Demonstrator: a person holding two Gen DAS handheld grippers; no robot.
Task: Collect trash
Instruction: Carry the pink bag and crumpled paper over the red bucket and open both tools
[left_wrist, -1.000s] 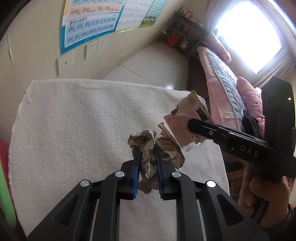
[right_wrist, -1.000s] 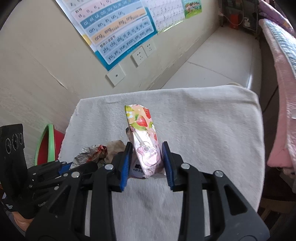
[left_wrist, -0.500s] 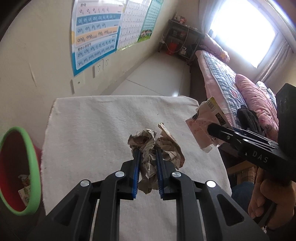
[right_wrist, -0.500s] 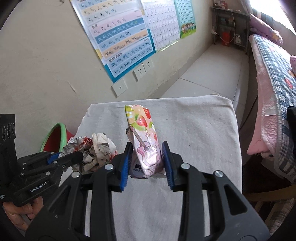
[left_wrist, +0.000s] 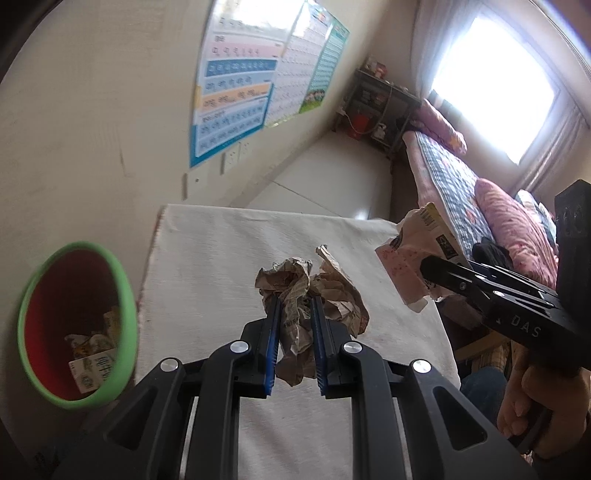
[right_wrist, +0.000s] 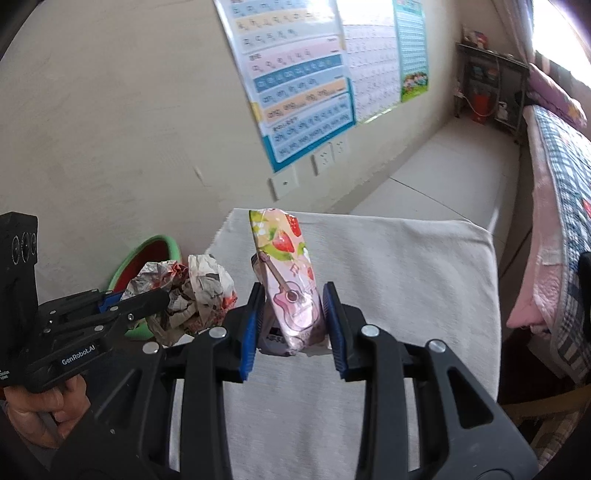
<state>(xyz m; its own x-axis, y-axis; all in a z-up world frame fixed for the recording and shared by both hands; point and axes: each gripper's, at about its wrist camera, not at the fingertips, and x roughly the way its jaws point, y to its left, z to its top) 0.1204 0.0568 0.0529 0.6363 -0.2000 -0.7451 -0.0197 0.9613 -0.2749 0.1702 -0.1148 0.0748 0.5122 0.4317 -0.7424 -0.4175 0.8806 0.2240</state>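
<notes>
My left gripper (left_wrist: 294, 314) is shut on a crumpled brown paper wad (left_wrist: 314, 291) and holds it above the white towel-covered table (left_wrist: 221, 258). The wad also shows in the right wrist view (right_wrist: 192, 295), printed red and grey on that side. My right gripper (right_wrist: 293, 314) is shut on a pink strawberry-print carton (right_wrist: 286, 280), held upright above the table; the carton shows in the left wrist view (left_wrist: 410, 266). A red bin with a green rim (left_wrist: 77, 328) stands left of the table, with some trash inside.
A beige wall with posters (right_wrist: 299, 81) and sockets runs behind the table. A bed with pink and plaid bedding (left_wrist: 480, 206) lies to the right. A dark shelf (left_wrist: 380, 107) stands at the far end under a bright window.
Both grippers have lifted and swung left with their trash still held. The red bin has come into the left wrist view and moved closer.
</notes>
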